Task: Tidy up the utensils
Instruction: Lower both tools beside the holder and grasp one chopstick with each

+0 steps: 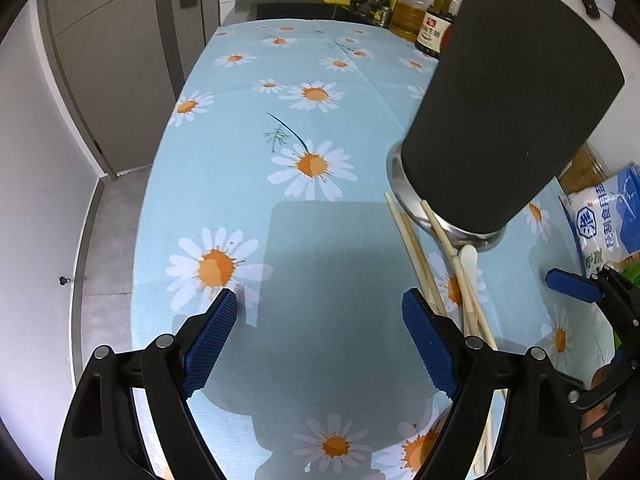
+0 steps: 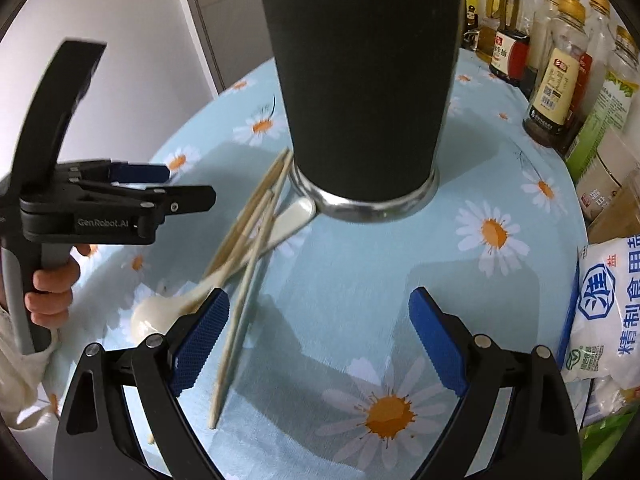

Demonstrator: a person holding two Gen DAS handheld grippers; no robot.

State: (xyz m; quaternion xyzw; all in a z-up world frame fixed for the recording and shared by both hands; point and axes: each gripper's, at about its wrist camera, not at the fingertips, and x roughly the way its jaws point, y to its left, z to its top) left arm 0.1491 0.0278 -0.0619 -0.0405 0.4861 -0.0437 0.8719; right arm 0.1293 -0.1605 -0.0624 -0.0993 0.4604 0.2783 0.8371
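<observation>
Daisy-printed blue worktop point(image 2: 400, 280) carries pale wooden chopsticks point(image 2: 244, 280) and a cream plastic spoon point(image 2: 168, 312), long axes running toward the tall black metal-based holder point(image 2: 360, 80) at twelve o'clock. They lie at ten o'clock of the right tool point(image 2: 320, 344), nearer it than the left tool point(image 1: 320, 340); both gape wide, empty.

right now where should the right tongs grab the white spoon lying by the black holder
Probably the spoon handle's bare middle, from above, with the right tongs closing across its width. It lies flat on the tablecloth, the bowl is too round to pinch, and chopsticks cross the handle near the holder.
</observation>
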